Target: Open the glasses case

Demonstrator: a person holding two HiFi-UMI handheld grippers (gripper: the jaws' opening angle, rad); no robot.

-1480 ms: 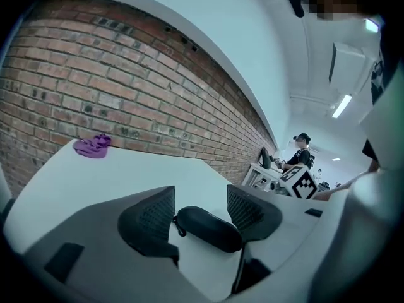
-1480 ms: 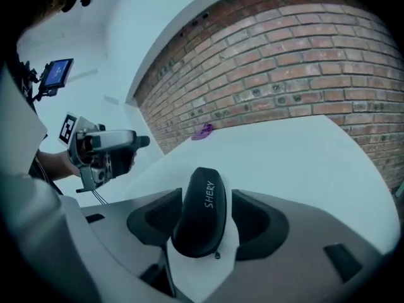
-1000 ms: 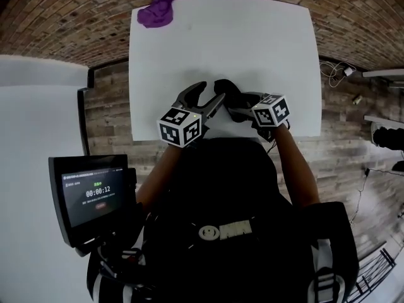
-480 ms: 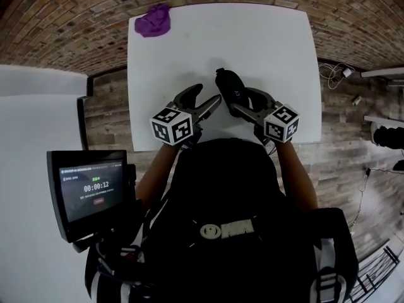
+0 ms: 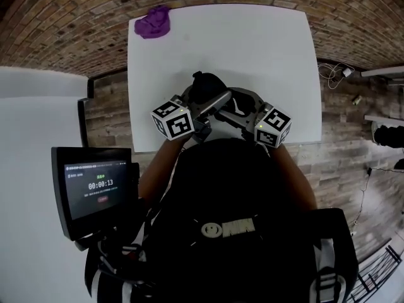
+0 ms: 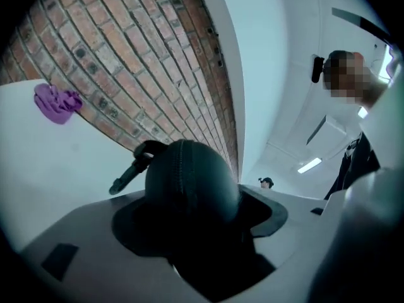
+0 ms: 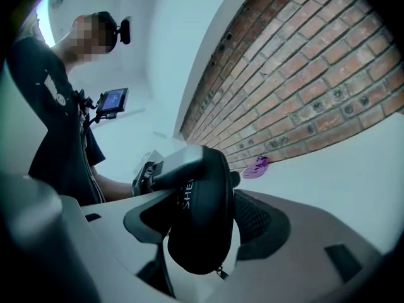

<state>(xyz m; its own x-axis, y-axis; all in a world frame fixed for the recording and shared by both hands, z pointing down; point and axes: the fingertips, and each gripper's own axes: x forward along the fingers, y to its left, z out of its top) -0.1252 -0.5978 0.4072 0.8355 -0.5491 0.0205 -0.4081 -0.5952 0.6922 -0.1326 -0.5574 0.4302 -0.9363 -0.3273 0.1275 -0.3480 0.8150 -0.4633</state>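
The black zippered glasses case (image 5: 203,86) hangs above the front of the white table (image 5: 252,43). My right gripper (image 5: 235,109) is shut on one end of it; in the right gripper view the case (image 7: 202,213) stands on edge between the pads. My left gripper (image 5: 208,103) comes in from the left. Its jaws have just been opening and stand wide around the rounded other end of the case (image 6: 189,182), with no clear press. The zipper pull (image 6: 129,172) sticks out to the left. One of the left gripper's fingers (image 7: 167,169) lies along the case's side.
A crumpled purple cloth (image 5: 154,23) lies at the table's far left corner. A tablet showing a timer (image 5: 95,191) is mounted at my left side. Brick floor surrounds the table, and a white wall panel (image 5: 38,106) lies at left.
The right gripper has lifted the case off the table and carried it left and nearer. The left gripper has risen, turned, and taken the case's free end between its wide jaws.
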